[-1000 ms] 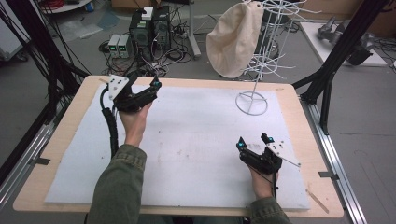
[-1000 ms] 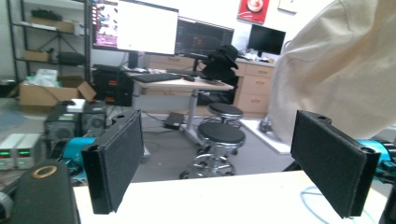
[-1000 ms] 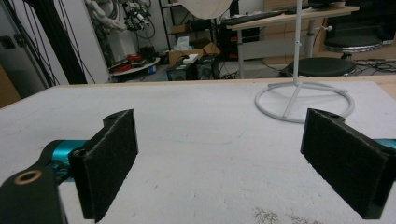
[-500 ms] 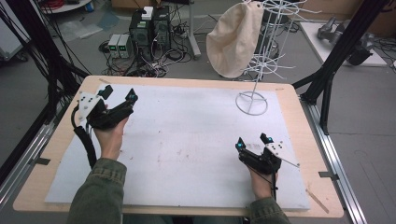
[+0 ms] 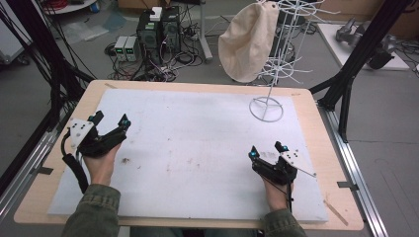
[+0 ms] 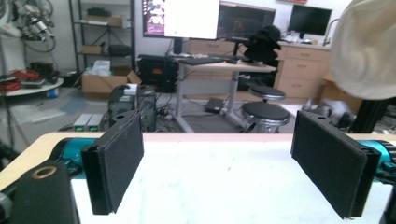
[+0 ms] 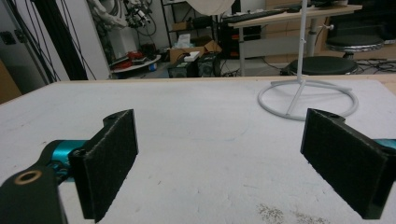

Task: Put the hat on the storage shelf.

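White mat (image 5: 197, 148) carries both tools, well apart. Left gripper (image 5: 109, 121) and right gripper (image 5: 267, 150) rest with jaws spread, grasping nothing.

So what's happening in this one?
A person sits at a wooden table covered with a white mat, holding a two-jaw gripper in each hand. The left gripper and the right gripper both rest low over the mat with their fingers wide open and nothing between them. A white wire rack stand at the far right of the table carries a cream fabric hat, out of reach of both grippers.
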